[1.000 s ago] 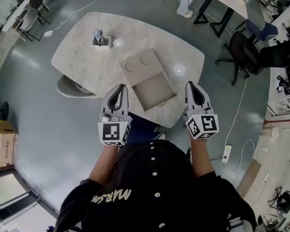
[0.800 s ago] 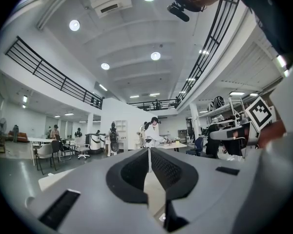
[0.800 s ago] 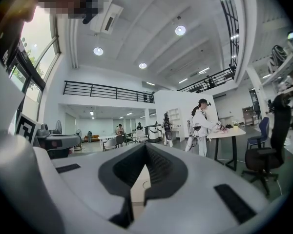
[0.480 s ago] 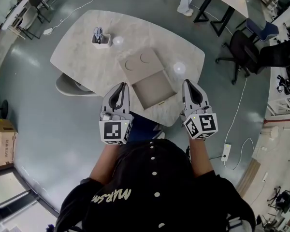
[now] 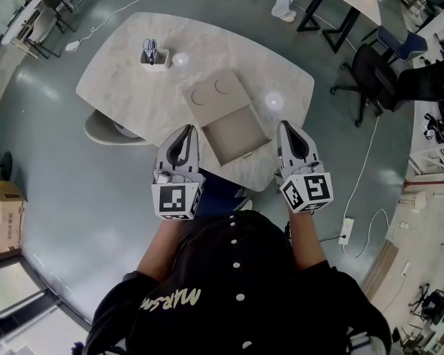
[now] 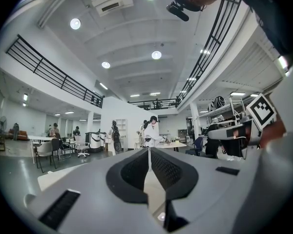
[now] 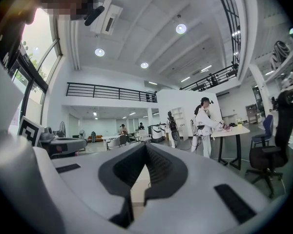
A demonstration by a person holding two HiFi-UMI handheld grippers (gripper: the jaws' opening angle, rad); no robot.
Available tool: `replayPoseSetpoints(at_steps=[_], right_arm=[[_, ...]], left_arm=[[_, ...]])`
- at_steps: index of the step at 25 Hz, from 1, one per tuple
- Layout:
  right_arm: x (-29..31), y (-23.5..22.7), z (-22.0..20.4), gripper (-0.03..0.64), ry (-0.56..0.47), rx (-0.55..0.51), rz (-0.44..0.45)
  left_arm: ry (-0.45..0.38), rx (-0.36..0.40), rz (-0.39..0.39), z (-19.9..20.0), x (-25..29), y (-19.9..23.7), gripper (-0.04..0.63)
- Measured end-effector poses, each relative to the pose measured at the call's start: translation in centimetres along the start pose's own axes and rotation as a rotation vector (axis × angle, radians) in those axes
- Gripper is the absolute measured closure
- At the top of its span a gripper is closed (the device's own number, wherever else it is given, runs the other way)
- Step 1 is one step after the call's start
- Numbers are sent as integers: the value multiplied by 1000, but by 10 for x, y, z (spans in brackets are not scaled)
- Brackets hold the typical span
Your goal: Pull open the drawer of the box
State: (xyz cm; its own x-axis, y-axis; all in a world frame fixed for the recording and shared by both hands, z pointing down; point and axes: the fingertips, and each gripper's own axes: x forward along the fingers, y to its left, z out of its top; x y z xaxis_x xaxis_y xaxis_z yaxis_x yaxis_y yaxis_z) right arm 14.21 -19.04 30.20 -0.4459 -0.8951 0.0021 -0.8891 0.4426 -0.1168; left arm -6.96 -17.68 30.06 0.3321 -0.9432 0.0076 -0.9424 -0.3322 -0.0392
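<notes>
**Head view.** The box [image 5: 216, 95] lies on the pale table [image 5: 126, 87], near the edge closest to the person. Its drawer [image 5: 239, 135] stands pulled out toward that edge, with the interior open to view. The left gripper [image 5: 185, 134] is held just beside the drawer's left side, apart from it, with its jaws pointing away from the person. The right gripper [image 5: 285, 127] is held just beside the drawer's right corner, over the table edge and also apart from it. The drawer lies between the two grippers. A pen holder [image 5: 152, 55] stands at the far side of the table, well apart from the box.

**Left gripper view.** The left gripper [image 6: 149, 152] has its jaws closed, tips meeting, with nothing between them. The camera looks level across a hall. The marker cube [image 6: 261, 109] of the right gripper shows at the right edge. A pale surface shows below the tips, but it cannot be identified.

**Right gripper view.** The right gripper [image 7: 146, 147] has its jaws closed tip to tip, clamping nothing. A pale surface shows beneath the tips here too, and it is likewise unidentifiable.
</notes>
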Motion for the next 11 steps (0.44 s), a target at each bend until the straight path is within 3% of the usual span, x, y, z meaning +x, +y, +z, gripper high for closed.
replayPoseSetpoints(at_steps=[11], right_arm=[[3,2,-2,620,7,-18,2]], left_arm=[[-4,0,1,1,1,2,571]])
